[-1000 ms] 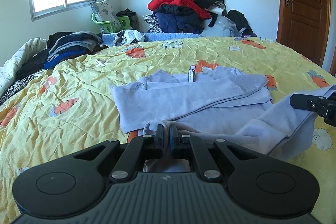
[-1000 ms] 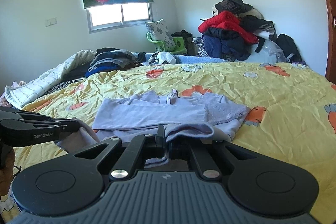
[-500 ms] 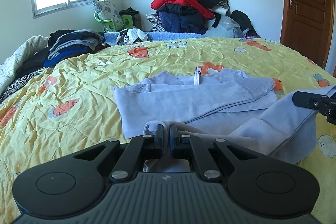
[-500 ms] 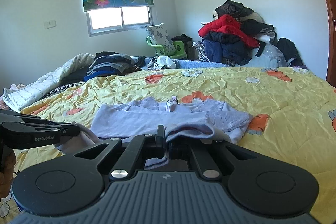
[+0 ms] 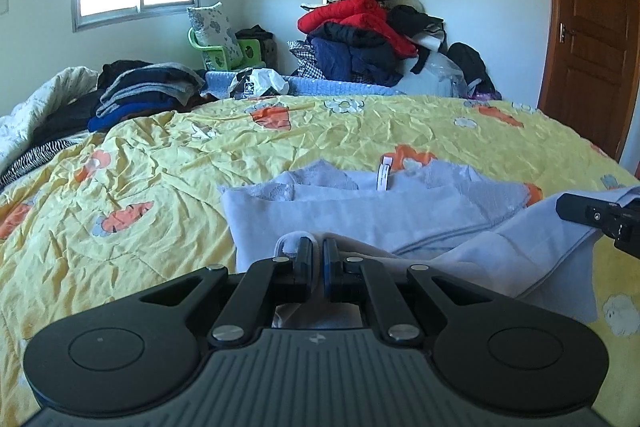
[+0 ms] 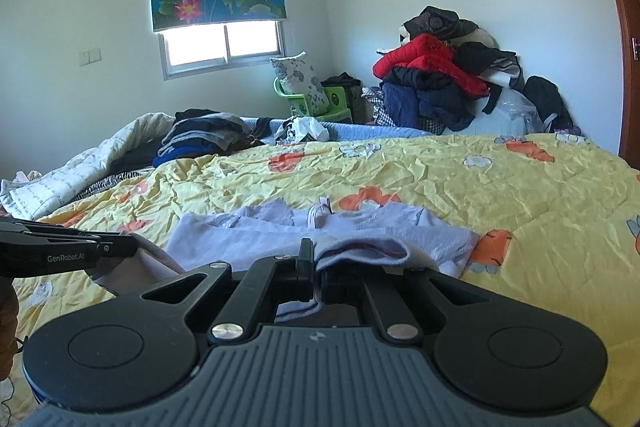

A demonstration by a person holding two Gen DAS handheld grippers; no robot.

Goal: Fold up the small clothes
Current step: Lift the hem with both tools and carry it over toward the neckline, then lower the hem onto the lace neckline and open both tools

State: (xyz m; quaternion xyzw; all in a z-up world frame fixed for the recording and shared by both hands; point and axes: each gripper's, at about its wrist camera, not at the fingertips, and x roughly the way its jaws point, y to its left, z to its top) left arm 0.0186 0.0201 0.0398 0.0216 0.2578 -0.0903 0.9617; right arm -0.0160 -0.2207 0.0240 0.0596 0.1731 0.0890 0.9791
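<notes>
- The left gripper (image 5: pixel 313 251) is seen at 6 o'clock in its own wrist view, its jaws pressed together on a fold of the pale garment (image 5: pixel 360 215).
- The same left gripper (image 6: pixel 120 247) is seen side-on at 9 o'clock in the right wrist view, lying nearly level, with cloth pinched at its tip.
- The right gripper (image 6: pixel 314 259) is held at 6 o'clock in its own view, clamped on the garment's edge.
- Its tip (image 5: pixel 576 209) is seen at 3 o'clock in the left wrist view.
- Part of a hand (image 6: pixel 7 307) is glimpsed at 9 o'clock, low at the frame edge.
</notes>
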